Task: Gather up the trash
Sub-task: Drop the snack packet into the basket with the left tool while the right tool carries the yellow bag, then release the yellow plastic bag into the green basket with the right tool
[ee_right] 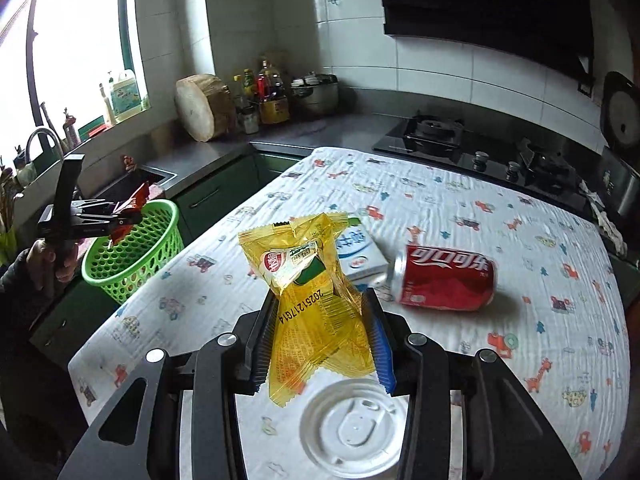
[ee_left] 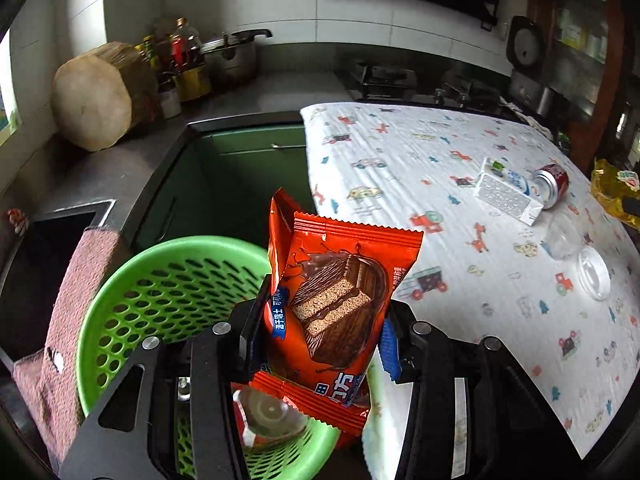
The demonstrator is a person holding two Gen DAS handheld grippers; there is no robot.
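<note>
My left gripper (ee_left: 320,320) is clamped on an orange chocolate-cake wrapper (ee_left: 336,280) and holds it above the green basket (ee_left: 160,280), which stands beside the table (ee_left: 440,152) with the patterned cloth. My right gripper (ee_right: 320,332) is clamped on a yellow wrapper (ee_right: 312,300) and holds it above the table. On the cloth lie a red can (ee_right: 444,278) on its side, a white carton (ee_right: 360,256) just beside it, and a white plastic lid (ee_right: 356,428) under my right fingers.
</note>
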